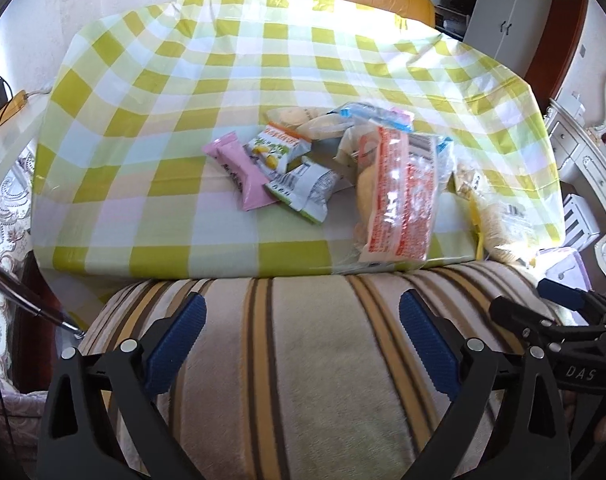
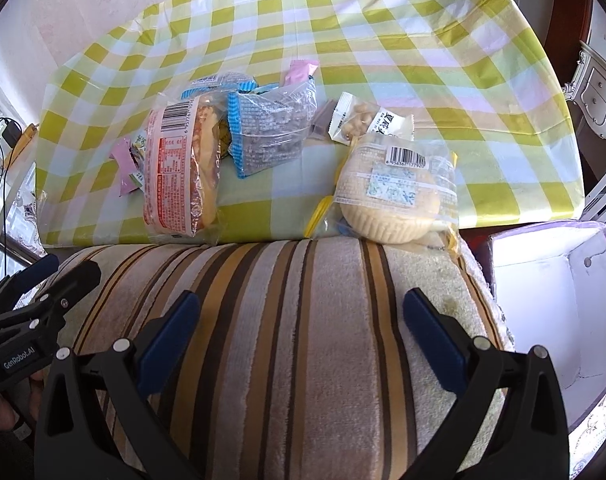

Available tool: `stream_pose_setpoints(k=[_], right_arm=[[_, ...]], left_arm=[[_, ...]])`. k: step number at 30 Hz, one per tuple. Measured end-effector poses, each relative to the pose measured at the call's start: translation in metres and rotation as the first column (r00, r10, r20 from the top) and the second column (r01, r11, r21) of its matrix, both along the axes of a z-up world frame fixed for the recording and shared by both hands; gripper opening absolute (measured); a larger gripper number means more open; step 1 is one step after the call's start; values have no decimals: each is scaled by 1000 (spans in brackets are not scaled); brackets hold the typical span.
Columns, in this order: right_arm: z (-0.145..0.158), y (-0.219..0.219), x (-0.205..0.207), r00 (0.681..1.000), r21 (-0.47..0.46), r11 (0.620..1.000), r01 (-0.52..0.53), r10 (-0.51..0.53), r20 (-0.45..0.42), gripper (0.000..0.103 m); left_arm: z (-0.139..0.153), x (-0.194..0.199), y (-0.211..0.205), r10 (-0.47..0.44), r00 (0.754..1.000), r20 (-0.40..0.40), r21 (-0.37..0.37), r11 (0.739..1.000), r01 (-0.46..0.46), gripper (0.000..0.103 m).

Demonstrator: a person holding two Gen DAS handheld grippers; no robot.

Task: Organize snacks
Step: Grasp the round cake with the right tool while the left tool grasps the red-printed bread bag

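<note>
Snacks [image 1: 335, 168] on checked cloth, beyond open, empty left gripper [image 1: 303, 320].

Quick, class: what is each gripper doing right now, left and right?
Left gripper: open, holding nothing, over the striped cushion.
Right gripper: open, holding nothing, over the same cushion.
</note>
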State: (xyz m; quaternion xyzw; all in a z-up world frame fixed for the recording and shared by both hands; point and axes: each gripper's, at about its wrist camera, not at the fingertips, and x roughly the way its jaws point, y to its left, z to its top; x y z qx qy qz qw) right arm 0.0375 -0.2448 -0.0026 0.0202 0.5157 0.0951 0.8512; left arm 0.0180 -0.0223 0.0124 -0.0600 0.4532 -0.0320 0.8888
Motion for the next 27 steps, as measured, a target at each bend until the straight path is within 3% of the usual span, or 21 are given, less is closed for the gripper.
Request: stream_pose_setpoints(k=[2, 5, 8, 18, 27], right_arm=[[3, 0, 3, 1000, -8, 1000, -21, 21, -7, 102], [9, -16, 10, 999, 16, 999, 40, -40, 17, 102], [8, -32, 21, 995, 56, 994, 98, -97, -14, 102], [-1, -50, 70, 986, -54, 985, 162, -163, -20, 102], [-18, -40, 94, 988, -120, 983, 141, -147, -50, 102]], left_arm=[[4, 10, -7, -29, 999, 14, -25, 999, 29, 88], [7, 26, -22, -75, 997, 22, -33, 997, 76, 85], [9, 41, -36, -118, 993, 19, -33, 992, 118, 85], [-4, 83, -57, -156, 987, -48, -36, 987, 154, 81], [-14, 92, -66, -155, 985, -80, -5, 988, 156, 65]])
